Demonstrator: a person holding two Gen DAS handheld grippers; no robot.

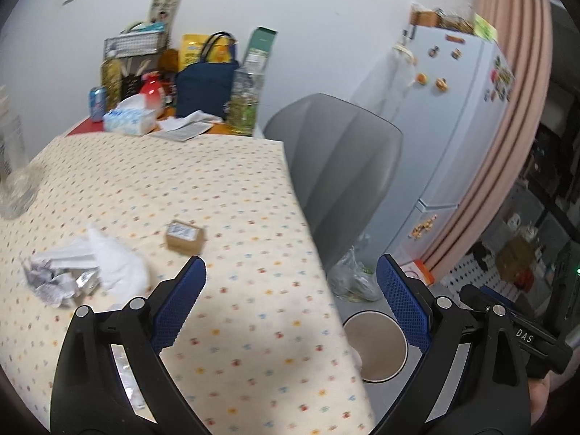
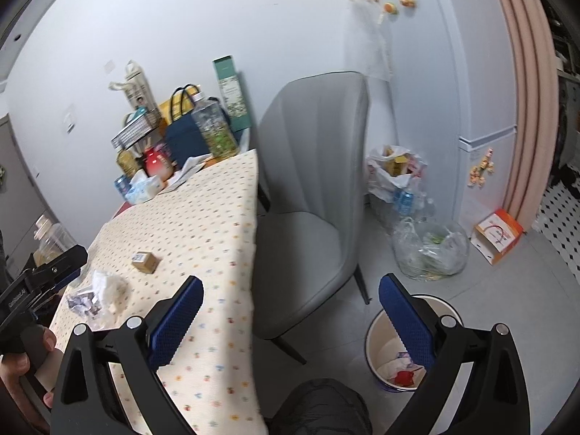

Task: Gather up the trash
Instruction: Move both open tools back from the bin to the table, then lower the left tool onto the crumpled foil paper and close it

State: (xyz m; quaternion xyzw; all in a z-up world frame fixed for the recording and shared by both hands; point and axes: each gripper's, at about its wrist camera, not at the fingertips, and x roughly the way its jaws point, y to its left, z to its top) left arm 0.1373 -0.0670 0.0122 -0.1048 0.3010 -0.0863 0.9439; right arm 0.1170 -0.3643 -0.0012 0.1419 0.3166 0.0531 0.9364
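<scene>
A dotted cream cloth covers the tabletop [image 1: 224, 195], where crumpled paper and tissue trash [image 1: 85, 272] lies near a small cardboard box [image 1: 184, 236], with bags and bottles crowded at the far wall. A grey chair [image 2: 319, 181] stands beside it, and a waste bin [image 2: 380, 340] holding scraps sits on the tiled floor by the fridge [image 1: 456, 108]. The left gripper [image 1: 291, 291] and right gripper [image 2: 290, 308] both hang with jaws spread wide, holding nothing
</scene>
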